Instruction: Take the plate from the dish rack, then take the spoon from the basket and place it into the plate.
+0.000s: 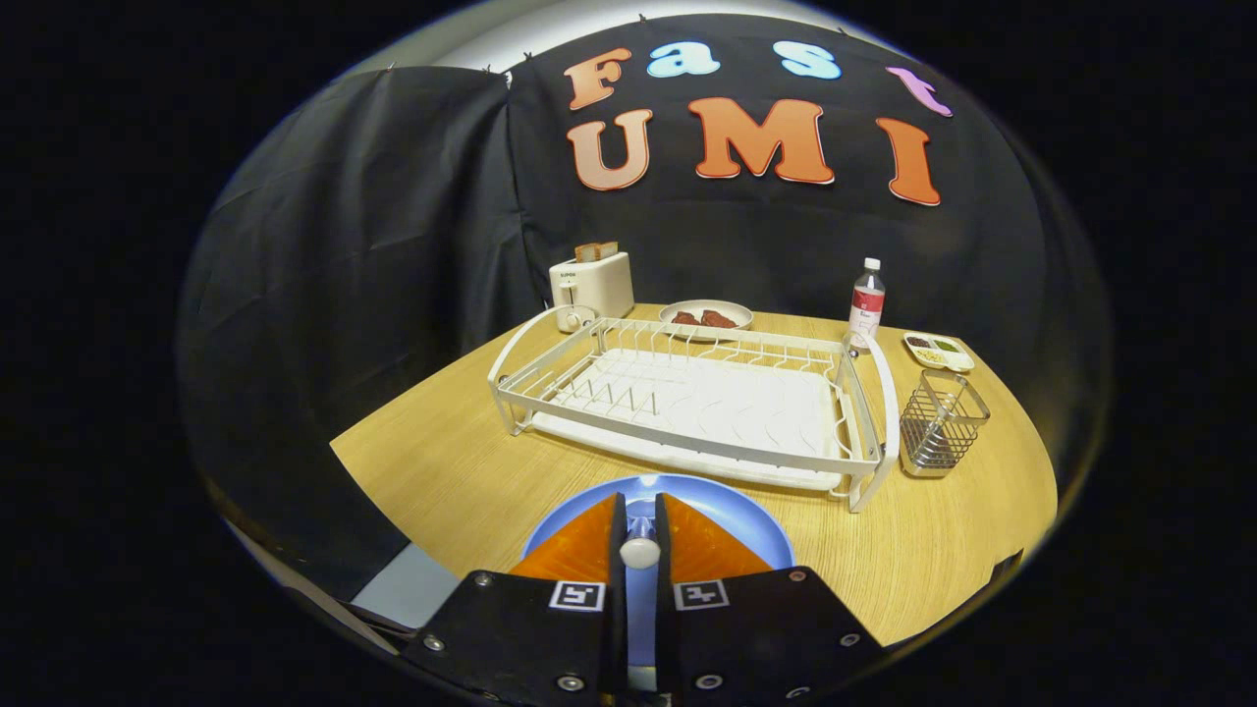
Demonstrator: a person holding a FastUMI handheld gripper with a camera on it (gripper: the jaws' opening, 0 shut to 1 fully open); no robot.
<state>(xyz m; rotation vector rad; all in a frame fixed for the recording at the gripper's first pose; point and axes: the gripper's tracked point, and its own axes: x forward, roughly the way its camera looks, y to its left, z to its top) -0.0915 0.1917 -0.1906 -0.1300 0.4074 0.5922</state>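
On the table [471, 471] the rack [687, 403] at my 12 o'clock stands bare and the blue plate [732, 516] lies flat just under my fingers [579, 545], so I judge the plate step done. The basket [941, 424] at 2 o'clock looks empty, and my gripper [639, 550], nearly shut, pinches a pale spoon [640, 552] over the plate. Its long axis seems to run along my fingers, rounded end toward 12, so only letting go remains.
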